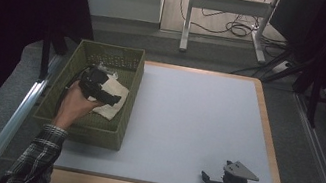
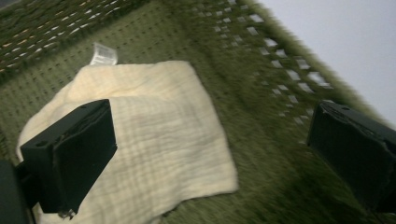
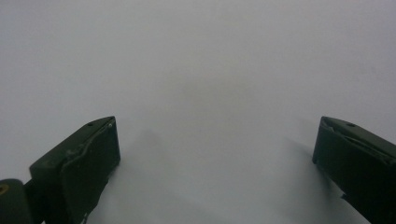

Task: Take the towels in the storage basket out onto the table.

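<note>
A cream folded cloth (image 1: 114,98) (image 2: 154,135) lies flat on the floor of an olive-green woven basket (image 1: 120,132) (image 2: 261,79) at the table's left. My left gripper (image 1: 100,91) (image 2: 212,156) hovers inside the basket just over the cloth, open, with one jaw above the cloth and the other above the basket's right wall. A small clear tag (image 2: 103,53) sticks out at the cloth's far edge. My right gripper (image 1: 216,181) (image 3: 215,158) rests open near the front right of the grey mat (image 1: 196,123) (image 3: 201,60), nothing between its jaws.
The grey mat lies on a wooden-edged table (image 1: 273,146). The basket stands at the table's left edge. Beyond the table are a white table frame (image 1: 226,11) and cables (image 1: 238,28) on the floor.
</note>
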`<state>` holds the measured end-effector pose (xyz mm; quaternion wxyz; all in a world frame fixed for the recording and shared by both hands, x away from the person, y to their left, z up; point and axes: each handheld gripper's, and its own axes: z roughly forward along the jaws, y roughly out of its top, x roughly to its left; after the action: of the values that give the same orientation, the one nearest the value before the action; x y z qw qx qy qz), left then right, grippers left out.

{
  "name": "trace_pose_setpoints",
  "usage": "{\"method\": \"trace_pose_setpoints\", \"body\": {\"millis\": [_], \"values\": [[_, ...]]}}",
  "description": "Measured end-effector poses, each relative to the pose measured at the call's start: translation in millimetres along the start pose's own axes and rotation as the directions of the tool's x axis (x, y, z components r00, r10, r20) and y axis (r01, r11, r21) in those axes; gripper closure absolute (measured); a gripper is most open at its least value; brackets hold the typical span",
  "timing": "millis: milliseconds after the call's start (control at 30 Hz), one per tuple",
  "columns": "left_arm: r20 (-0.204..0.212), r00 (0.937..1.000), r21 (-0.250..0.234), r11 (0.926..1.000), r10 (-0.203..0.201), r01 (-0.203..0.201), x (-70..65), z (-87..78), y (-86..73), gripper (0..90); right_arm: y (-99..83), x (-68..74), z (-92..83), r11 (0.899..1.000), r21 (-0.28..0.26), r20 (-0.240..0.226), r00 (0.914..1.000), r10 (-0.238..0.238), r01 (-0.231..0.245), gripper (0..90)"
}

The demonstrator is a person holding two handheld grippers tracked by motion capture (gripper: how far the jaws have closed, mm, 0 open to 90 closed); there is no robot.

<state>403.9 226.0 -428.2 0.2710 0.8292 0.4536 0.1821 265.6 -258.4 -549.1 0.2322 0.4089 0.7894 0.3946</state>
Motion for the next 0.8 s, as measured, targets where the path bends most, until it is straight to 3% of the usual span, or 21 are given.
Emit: {"method": "trace_pose_setpoints", "body": {"millis": [433, 533, 800], "values": [[-0.018, 0.9972, 0.061, 0.9954, -0.073, 0.074, 34.6, 23.6, -3.6, 0.4, 0.0, -0.1, 0.0, 1.000, 0.000, 0.000, 1.0000, 0.000, 0.000, 0.7], [-0.041, 0.9924, 0.088, 0.9890, -0.116, 0.119, 49.1, 31.1, -6.5, 0.7, 0.0, 0.0, 0.0, 1.000, 0.000, 0.000, 1.0000, 0.000, 0.000, 0.7], [-0.077, 0.9839, 0.154, 0.9731, -0.161, 0.171, 66.3, 46.4, -11.7, 0.8, 0.0, -0.1, 0.0, 1.000, 0.000, -0.001, 1.0000, -0.001, 0.001, 0.7]]}}
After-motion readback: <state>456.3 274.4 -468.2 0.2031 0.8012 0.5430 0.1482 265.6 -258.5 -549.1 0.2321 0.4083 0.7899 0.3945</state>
